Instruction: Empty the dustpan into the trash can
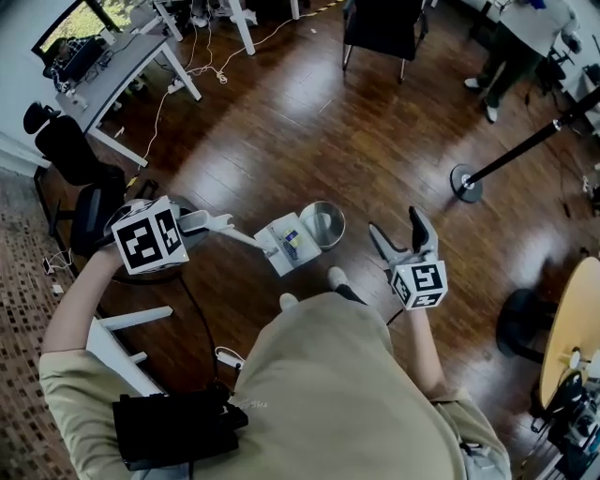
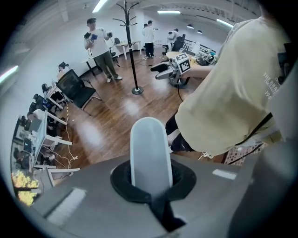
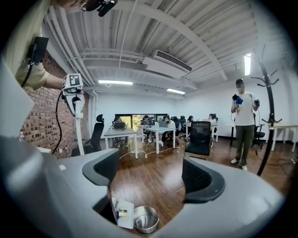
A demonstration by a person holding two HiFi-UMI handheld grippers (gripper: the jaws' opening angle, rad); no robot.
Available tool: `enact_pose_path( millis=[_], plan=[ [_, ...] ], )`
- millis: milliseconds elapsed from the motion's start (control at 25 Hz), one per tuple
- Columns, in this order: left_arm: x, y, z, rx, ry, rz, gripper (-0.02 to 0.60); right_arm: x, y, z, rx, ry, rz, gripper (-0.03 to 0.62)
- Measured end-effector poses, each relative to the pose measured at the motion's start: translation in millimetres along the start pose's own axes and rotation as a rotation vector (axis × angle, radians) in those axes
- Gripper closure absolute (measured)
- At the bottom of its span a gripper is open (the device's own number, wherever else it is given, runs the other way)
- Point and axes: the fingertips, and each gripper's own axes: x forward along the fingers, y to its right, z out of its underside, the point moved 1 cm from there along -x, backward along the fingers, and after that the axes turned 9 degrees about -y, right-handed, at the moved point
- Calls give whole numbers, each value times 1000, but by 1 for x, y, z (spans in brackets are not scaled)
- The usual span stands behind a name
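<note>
A white long-handled dustpan hangs just above the wood floor, beside a round steel trash can. Small blue and yellow bits lie in the pan. My left gripper is shut on the dustpan's handle. In the left gripper view the handle's rounded end sticks up between the closed jaws of the left gripper. My right gripper stands open and empty to the right of the can. In the right gripper view, the dustpan and the trash can show low between the spread jaws of the right gripper.
A black stand with a round base rises at the right. A black office chair and a desk are at the left, another chair at the back. A person stands far right; a round table is near.
</note>
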Motion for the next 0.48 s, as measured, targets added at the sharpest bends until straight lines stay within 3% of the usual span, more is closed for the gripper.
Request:
enact_pose_path(
  millis=[200, 480],
  plan=[
    [20, -21, -25, 20, -28, 40, 581, -21, 7, 18, 26, -18, 16, 178],
    [58, -53, -65, -11, -68, 93, 581, -30, 6, 30, 75, -31, 31, 178]
  ],
)
